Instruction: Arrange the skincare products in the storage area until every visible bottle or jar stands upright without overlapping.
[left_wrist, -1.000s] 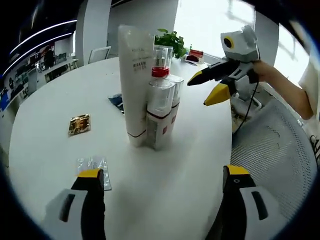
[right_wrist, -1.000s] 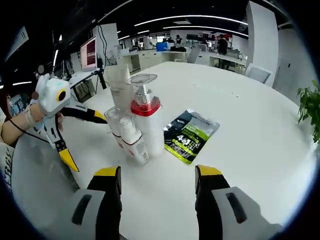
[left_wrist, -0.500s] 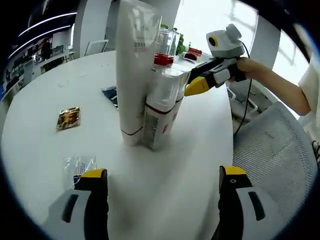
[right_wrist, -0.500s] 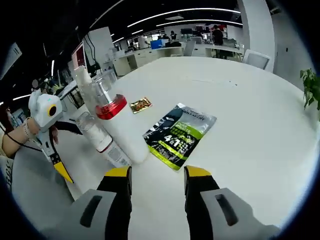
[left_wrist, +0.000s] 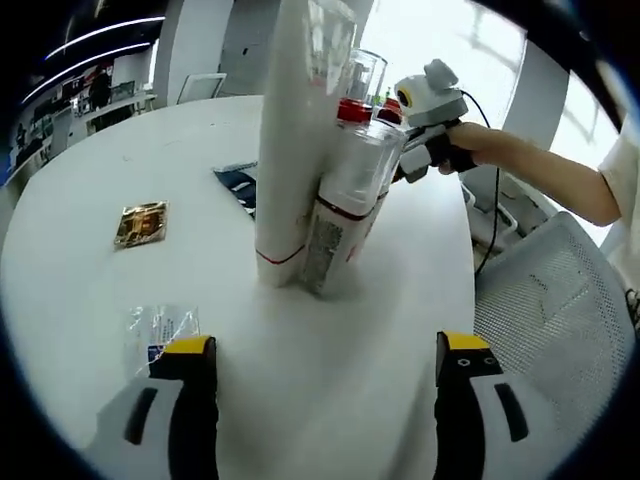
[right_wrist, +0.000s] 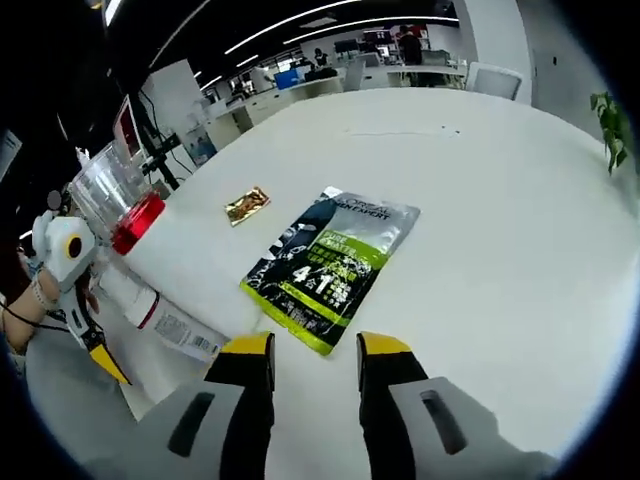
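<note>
Left claw (left_wrist: 318, 365): jaws spread wide, nothing between them, held low over the white counter (left_wrist: 90, 160) short of the product cluster.

Product cluster, left gripper view: a tall white tube (left_wrist: 295, 150) stands upright on its cap end with a red line near the base. Touching its right side is a clear-capped bottle (left_wrist: 345, 215) with a red band and printed label, leaning slightly against the tube. Behind both rises a red-collared pump bottle (left_wrist: 352, 95) under a clear cap. The three are packed together, touching.

Right claw, seen in the left gripper view (left_wrist: 408, 165): it reaches in from the right, held by a person's hand (left_wrist: 478, 148), with its tips hidden behind the cluster.

Right gripper view: the right claw (right_wrist: 315, 350) has its jaws narrowed to a slim gap. The red-collared bottle's white body lies against the left jaw's tip; whether it is gripped, I cannot tell. That bottle appears strongly tilted in this view, though the camera itself is rolled.

Other items on the counter: a green and silver sachet (right_wrist: 332, 265) lying flat just ahead of the right claw; a small gold packet (right_wrist: 247, 204) beyond it; a clear plastic wrapper (left_wrist: 160, 328) near the left claw's left jaw.
</note>
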